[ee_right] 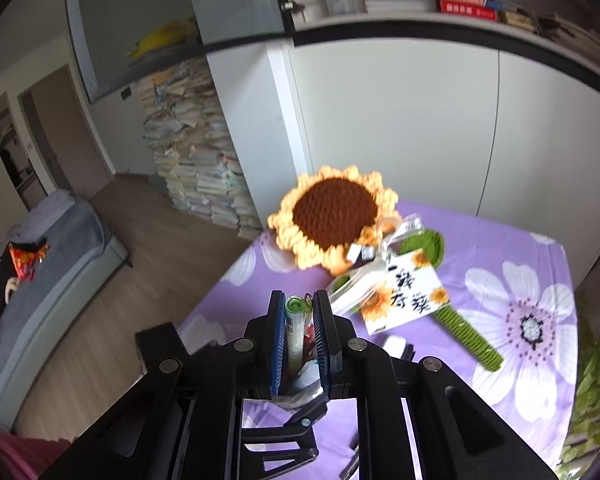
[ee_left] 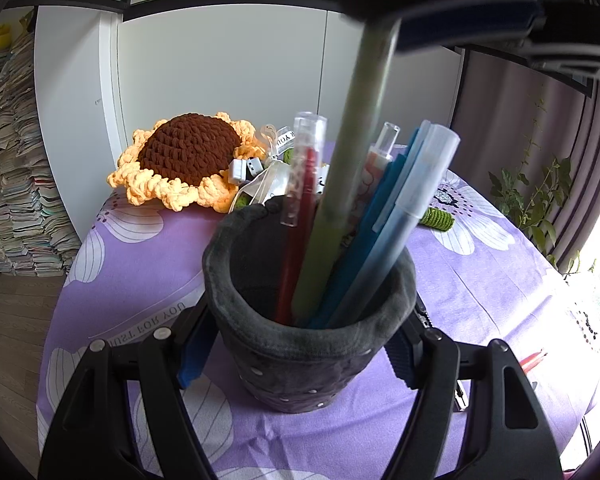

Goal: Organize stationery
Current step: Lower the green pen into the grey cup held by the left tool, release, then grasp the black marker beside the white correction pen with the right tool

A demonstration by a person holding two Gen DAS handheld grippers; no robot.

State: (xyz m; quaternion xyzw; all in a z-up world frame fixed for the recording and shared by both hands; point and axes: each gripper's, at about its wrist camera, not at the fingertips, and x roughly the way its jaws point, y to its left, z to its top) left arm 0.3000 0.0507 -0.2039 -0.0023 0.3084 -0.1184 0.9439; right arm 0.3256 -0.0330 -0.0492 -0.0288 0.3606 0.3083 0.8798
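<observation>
Green pen (ee_left: 340,184): long olive-green barrel, slightly blurred, tilted, lower end inside the pen holder (ee_left: 300,344), upper end pinched by my right gripper (ee_left: 384,28) at top of the left wrist view. From the right wrist view I see the same pen end-on, round green cap (ee_right: 295,305), clamped between the blue pads (ee_right: 278,344); right gripper (ee_right: 298,320) clenched on it.

Pen holder: dark grey, soft felt-like cup with small studs on the wall, standing upright on the worktop (ee_left: 480,280). Inside with the green pen: a red pen (ee_left: 300,216) with clear cap, a pale blue pen (ee_left: 404,216) with frosted cap, a dark teal flat piece (ee_left: 380,216), a clear-topped pen behind.

My left gripper (ee_left: 296,344) straddles the holder, a finger against each side of the wall, gripping the cup.

Worktop covered in purple cloth with white flower print. Behind the holder a crochet sunflower (ee_left: 184,160), yellow petals, brown centre, green crochet stem (ee_right: 468,336), with a printed card (ee_right: 404,300) tied on.
</observation>
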